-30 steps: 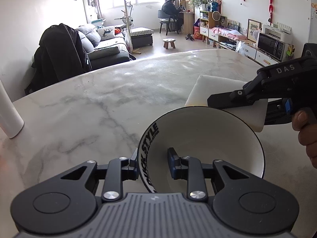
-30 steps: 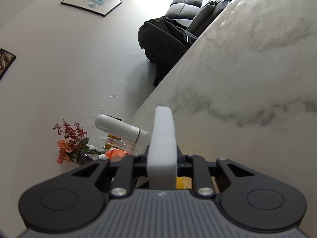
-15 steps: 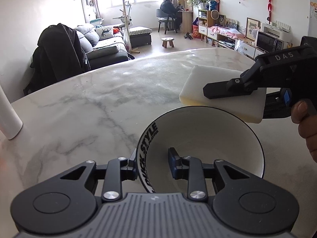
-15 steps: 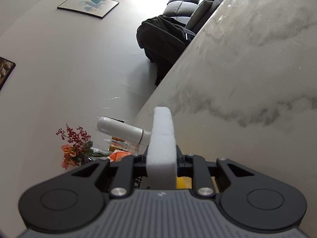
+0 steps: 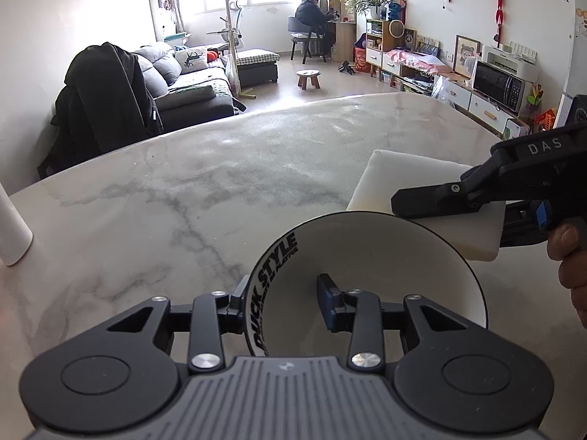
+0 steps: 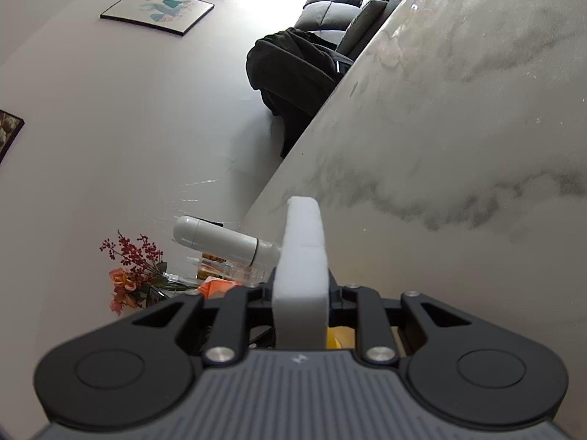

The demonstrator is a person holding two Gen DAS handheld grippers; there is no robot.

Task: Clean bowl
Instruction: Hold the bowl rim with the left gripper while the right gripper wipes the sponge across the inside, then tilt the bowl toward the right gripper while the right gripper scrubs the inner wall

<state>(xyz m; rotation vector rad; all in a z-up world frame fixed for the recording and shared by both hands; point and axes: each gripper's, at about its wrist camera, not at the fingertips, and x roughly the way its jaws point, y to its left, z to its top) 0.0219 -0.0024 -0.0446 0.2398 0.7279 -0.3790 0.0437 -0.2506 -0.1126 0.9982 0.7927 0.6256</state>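
Near the front edge of a grey-veined marble table (image 5: 183,198): white bowl (image 5: 385,256) with a thin black rim, tipped up on its side, hollow facing right, black lettering "DUCK STYLE" running along its inner wall. Left gripper (image 5: 282,300) pinching the bowl's rim, one finger outside the wall and the other, with a blue pad, inside the hollow, fingers clamped on the rim. Just beyond the bowl toward the table's right edge: thick white sponge (image 5: 414,183), lying flat in the air or on the table, cannot tell which, its near edge sitting right behind the bowl's upper rim. Right gripper (image 6: 301,293) closing both fingers tightly on that sponge; from the left wrist view, showing as a black body marked "DAS" with a person's hand (image 5: 572,267) wrapping its handle at the frame's right edge. From the right wrist view, tilted sideways: sponge standing edge-on between the fingers, a sliver of yellow showing beneath it, marble stretching away on the right. At the table's far left corner: white cylindrical bottle (image 6: 223,238), beside clear containers and a bunch of red and orange flowers (image 6: 132,275). Beyond the table: black coat (image 5: 106,91) draping over a chair, grey sofa (image 5: 183,80), and a person sitting at a desk (image 5: 312,11) by the window.
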